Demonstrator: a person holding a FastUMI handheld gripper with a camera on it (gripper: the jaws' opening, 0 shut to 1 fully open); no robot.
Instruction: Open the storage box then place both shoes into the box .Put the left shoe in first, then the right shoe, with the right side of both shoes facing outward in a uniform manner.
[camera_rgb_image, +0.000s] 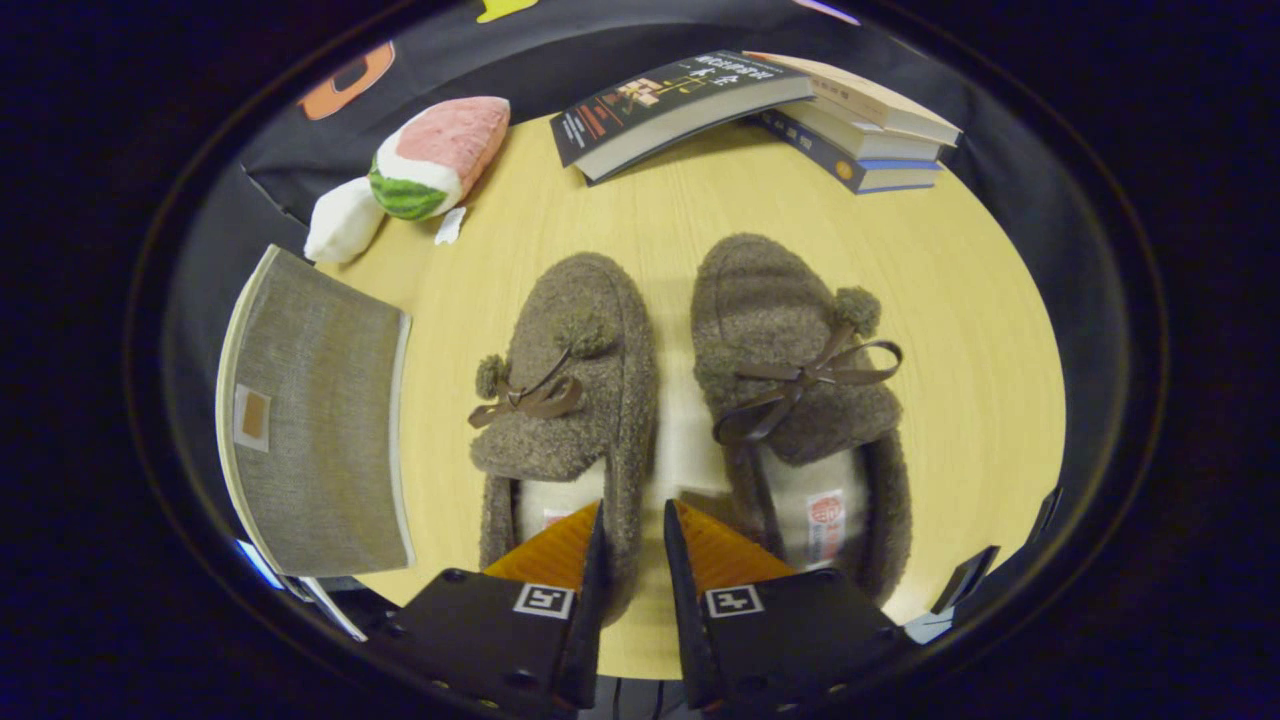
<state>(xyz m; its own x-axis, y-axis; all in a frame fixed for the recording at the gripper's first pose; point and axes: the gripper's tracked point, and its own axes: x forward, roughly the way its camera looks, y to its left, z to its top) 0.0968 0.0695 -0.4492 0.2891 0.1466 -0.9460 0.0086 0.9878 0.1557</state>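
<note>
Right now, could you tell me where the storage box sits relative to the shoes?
In the gripper view, the storage box lies closed on the table, beside the left shoe and below the watermelon plush.

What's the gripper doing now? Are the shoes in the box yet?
Gripper nearly closed, holding nothing, above the left shoe's heel edge. Right shoe beside it on the table. Storage box closed. Nothing blocking.
</note>
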